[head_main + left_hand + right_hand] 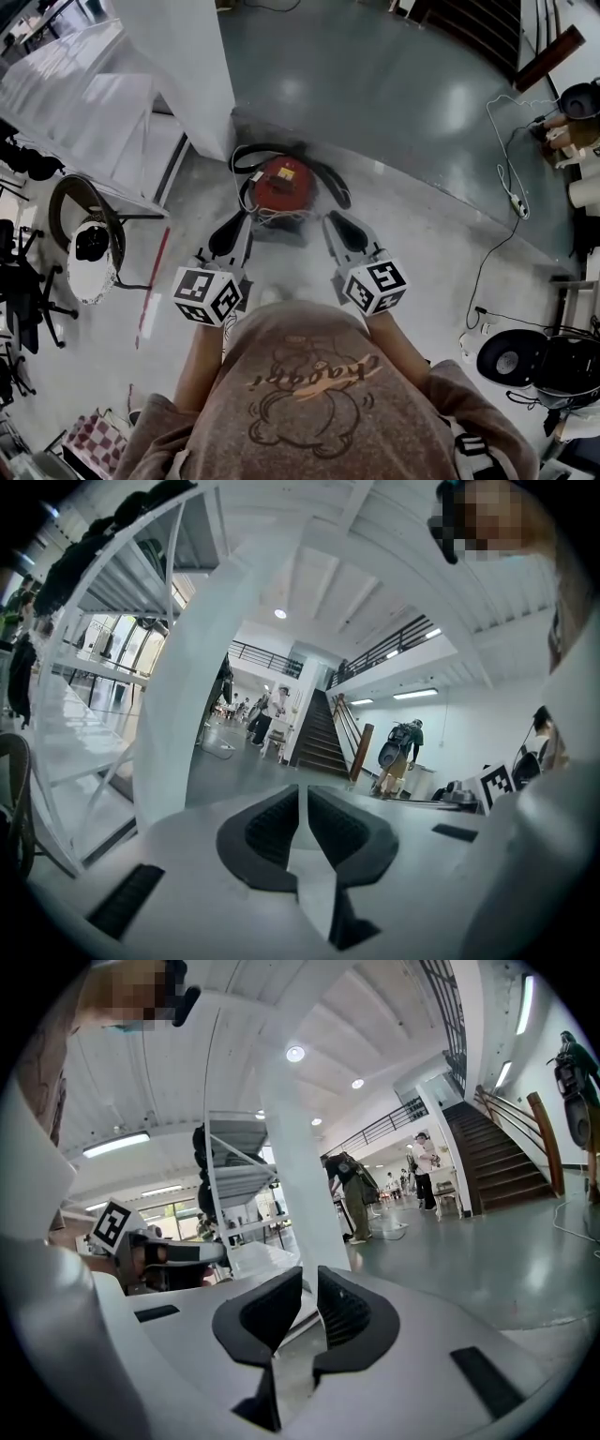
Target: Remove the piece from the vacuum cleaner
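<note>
Head view: red vac cleaner (282,185) just ahead of both jaw pairs; L gripper (234,225) closed tight, R gripper (337,227) barely parted, both empty.

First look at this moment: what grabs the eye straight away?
A red vacuum cleaner sits on the grey floor at the foot of a white pillar. The left gripper and right gripper point toward it, both empty.
</note>
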Motion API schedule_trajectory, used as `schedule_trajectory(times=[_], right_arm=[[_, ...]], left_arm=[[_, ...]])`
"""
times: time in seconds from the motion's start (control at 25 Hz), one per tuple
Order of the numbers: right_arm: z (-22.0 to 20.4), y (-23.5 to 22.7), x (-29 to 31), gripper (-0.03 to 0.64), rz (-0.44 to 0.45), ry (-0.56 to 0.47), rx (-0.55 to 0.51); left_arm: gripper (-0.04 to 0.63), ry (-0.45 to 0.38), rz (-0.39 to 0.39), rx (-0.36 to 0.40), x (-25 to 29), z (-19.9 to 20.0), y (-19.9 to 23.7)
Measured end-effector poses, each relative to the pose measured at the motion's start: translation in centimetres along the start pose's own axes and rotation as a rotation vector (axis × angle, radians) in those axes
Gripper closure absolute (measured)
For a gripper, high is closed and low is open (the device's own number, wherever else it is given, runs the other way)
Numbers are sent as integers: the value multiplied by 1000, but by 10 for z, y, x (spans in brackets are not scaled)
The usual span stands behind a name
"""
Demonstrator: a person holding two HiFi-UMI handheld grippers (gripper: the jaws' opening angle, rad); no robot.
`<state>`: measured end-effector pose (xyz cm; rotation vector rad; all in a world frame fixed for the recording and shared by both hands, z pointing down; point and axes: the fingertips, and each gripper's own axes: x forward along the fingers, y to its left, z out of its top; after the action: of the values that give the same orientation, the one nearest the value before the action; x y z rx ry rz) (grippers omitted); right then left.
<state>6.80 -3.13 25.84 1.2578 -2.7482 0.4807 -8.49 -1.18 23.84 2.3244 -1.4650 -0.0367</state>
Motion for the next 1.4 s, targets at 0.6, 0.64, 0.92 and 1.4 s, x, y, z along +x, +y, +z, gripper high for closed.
schedule_trajectory(times=[0.6,0.64,0.92,1.4], right_arm=[[-10,-15,24,387,70,36,32],[-15,-17,27,387,71,48,36],[-87,-35,55,387,92,187,39],[-278,-90,121,387,129,395,18]], left_arm=[[331,66,-119,50,33,-19,3],[331,85,-123,59,37,-24,6],[331,222,-138,16,66,-93,40],[331,471,-167,26,135,-288,119]])
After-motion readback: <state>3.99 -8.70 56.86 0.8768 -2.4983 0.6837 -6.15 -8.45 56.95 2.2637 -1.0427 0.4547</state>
